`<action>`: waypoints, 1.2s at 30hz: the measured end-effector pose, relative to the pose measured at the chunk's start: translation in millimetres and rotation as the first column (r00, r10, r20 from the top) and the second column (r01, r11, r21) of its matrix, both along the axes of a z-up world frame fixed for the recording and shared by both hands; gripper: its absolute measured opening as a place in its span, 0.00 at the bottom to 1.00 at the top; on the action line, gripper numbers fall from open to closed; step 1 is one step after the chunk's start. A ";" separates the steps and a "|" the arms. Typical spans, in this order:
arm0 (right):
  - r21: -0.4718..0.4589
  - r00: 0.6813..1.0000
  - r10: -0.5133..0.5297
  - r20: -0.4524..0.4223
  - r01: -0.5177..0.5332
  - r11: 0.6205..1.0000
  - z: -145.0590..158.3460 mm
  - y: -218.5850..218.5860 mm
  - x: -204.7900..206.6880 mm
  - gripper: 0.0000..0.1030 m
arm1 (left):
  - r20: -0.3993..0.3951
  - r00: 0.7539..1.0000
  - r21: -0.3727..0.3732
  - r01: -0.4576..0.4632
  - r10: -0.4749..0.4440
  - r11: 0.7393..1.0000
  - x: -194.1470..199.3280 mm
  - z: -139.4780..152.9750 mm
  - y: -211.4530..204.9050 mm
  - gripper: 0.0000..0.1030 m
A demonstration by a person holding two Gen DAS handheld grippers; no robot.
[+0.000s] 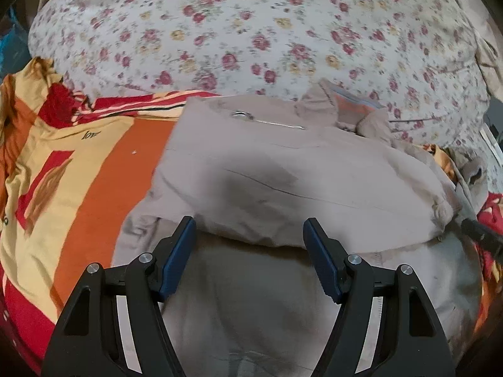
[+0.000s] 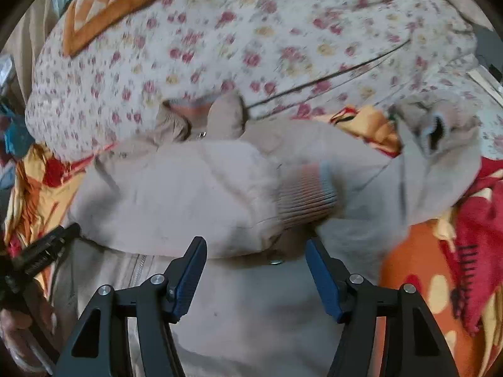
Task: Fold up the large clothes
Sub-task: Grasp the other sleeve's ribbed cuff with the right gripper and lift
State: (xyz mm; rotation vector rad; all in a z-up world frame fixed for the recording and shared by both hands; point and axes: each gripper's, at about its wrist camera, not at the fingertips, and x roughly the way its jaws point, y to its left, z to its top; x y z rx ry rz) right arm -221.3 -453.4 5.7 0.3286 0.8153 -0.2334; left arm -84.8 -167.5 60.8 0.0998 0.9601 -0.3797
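A beige jacket (image 1: 283, 169) lies on a bed, spread over an orange, red and yellow blanket (image 1: 94, 163), with a floral quilt (image 1: 251, 31) beyond it on the far side. The jacket's collar (image 1: 342, 106) points away toward the quilt, so its long axis runs near to far; a sleeve is folded across the body, its ribbed cuff (image 2: 305, 194) lying near the middle. The second cuff (image 2: 437, 132) sits far right. Small dark lettering on the blanket at far left is too blurred to read. The left gripper (image 1: 248, 235) hovers over the jacket's near fold with its jaws apart and nothing between them. The right gripper (image 2: 256, 251) likewise stands with jaws apart above the fabric, clamping nothing.
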 end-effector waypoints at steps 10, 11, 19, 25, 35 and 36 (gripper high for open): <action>0.034 0.963 -0.266 0.052 0.264 0.964 17.6 -77.4 -17.8 0.69 | -0.012 1.000 0.015 -0.004 0.004 1.000 1.4 -6.6 2.1 0.69; 0.043 0.949 -0.307 0.064 0.305 0.951 19.3 -90.3 -18.1 0.74 | -0.015 1.000 0.010 -0.006 0.006 1.000 2.2 -6.6 2.1 0.69; 0.144 0.866 -0.498 0.047 0.487 0.861 0.8 -169.3 7.0 0.76 | -0.055 0.998 -0.008 -0.013 0.013 1.000 10.9 -12.4 0.2 0.69; 0.089 0.856 -0.508 0.099 0.501 0.861 0.5 -199.2 25.2 0.24 | -0.080 0.997 0.010 -0.012 0.012 1.000 16.2 -21.6 -4.2 0.69; 0.154 0.847 -0.427 0.318 0.398 0.904 74.1 -184.9 -32.3 0.09 | -0.063 0.998 -0.003 -0.016 0.015 1.000 12.3 -15.4 -3.5 0.69; 0.150 0.853 -0.393 0.343 0.363 0.919 85.6 -176.6 -38.9 0.09 | -0.057 0.998 -0.012 -0.016 0.016 1.000 10.4 -12.2 -1.7 0.69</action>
